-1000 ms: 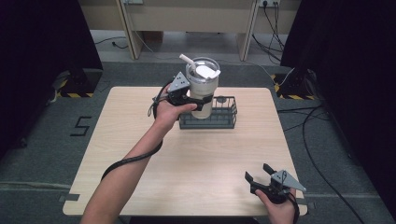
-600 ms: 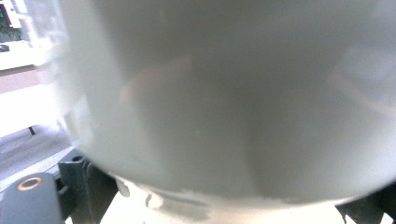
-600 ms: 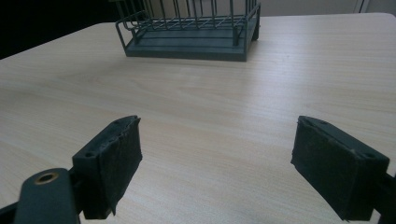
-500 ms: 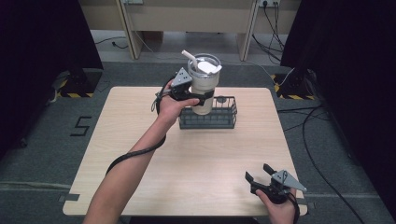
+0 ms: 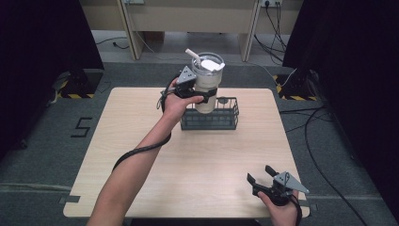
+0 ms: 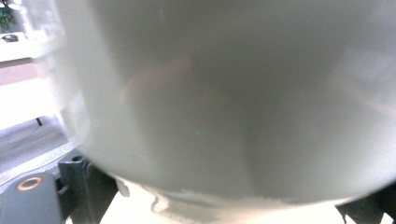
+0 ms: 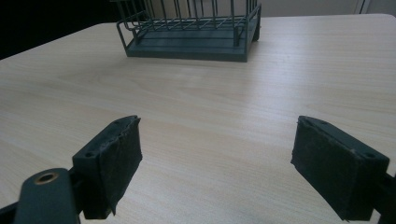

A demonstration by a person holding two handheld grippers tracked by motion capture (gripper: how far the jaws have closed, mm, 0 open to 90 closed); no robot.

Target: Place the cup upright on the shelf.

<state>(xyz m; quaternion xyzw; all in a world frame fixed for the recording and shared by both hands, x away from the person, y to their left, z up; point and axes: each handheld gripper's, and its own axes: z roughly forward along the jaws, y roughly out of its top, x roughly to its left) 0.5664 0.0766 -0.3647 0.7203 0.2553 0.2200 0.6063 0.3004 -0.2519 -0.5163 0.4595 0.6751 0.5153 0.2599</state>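
In the high view we see the left gripper (image 5: 205, 95) at the far middle of the worktop (image 5: 141, 141), its jaws pinching the sides of a pale tumbler (image 5: 207, 87). The tumbler stands upright, with a lid and a straw (image 5: 193, 55) leaning to the left. Its base sits low within the wire basket (image 5: 209, 115); whether it touches the basket floor or hangs just above it, we cannot tell. The basket is dark grey and rests on the far half of the worktop, near the middle.

In the left gripper view the tumbler (image 6: 224, 93) lies pressed close against the camera, blurred and whitish, with the black jaws at either side of it at the bottom corners.

The right gripper (image 5: 264, 179) sits at the near right corner of the worktop, well apart from the basket, held by the person's right hand (image 5: 280, 209). In the right gripper view its jaws are spread wide, with bare worktop (image 7: 210, 121) between them, and the basket (image 7: 191, 32) stands farther off, straight ahead.
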